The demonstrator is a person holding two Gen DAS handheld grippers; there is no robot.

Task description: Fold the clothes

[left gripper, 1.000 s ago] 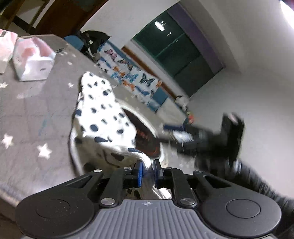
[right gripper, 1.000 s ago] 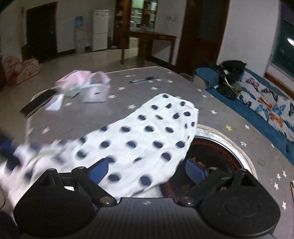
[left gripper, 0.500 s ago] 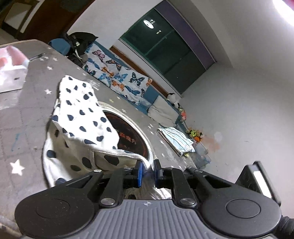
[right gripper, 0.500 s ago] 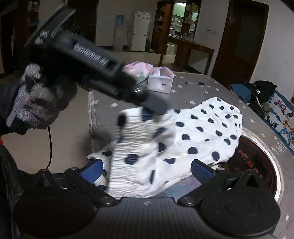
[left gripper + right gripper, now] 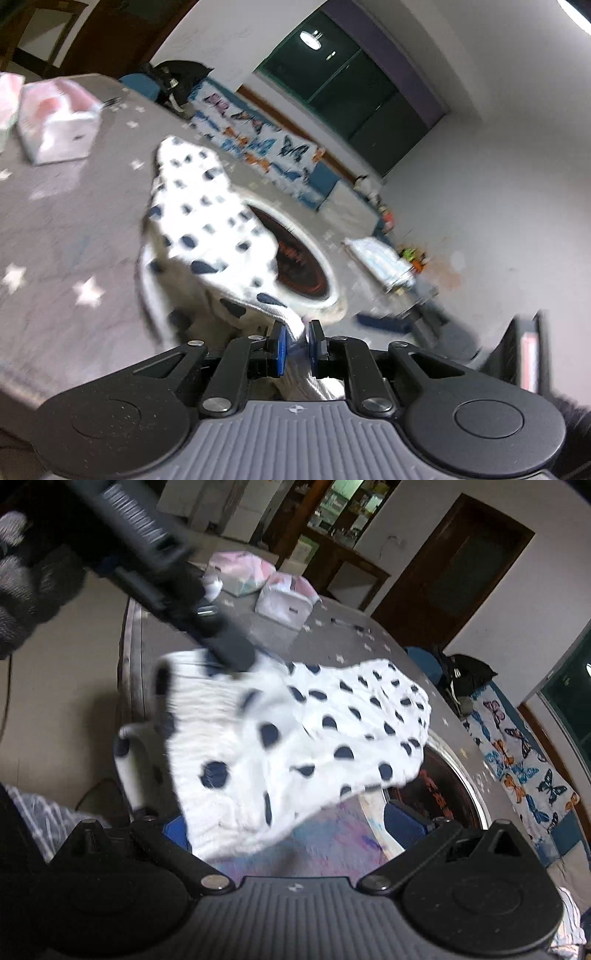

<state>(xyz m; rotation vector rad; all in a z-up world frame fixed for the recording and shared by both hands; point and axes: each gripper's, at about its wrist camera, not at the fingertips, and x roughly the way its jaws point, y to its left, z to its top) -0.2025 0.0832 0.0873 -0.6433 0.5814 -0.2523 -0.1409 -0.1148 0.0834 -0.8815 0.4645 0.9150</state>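
Left claw pinching spotted garment, right claw agape

Left gripper clamped on a bunched edge of the white dark-spotted garment, garment draped over the grey star-printed table, round dark inset partly covered, white-and-pink box set well beyond, picture blurred.

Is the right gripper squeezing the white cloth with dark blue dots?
No, the right gripper has its blue pads spread wide apart, and the white cloth with dark blue dots only drapes loosely between them.
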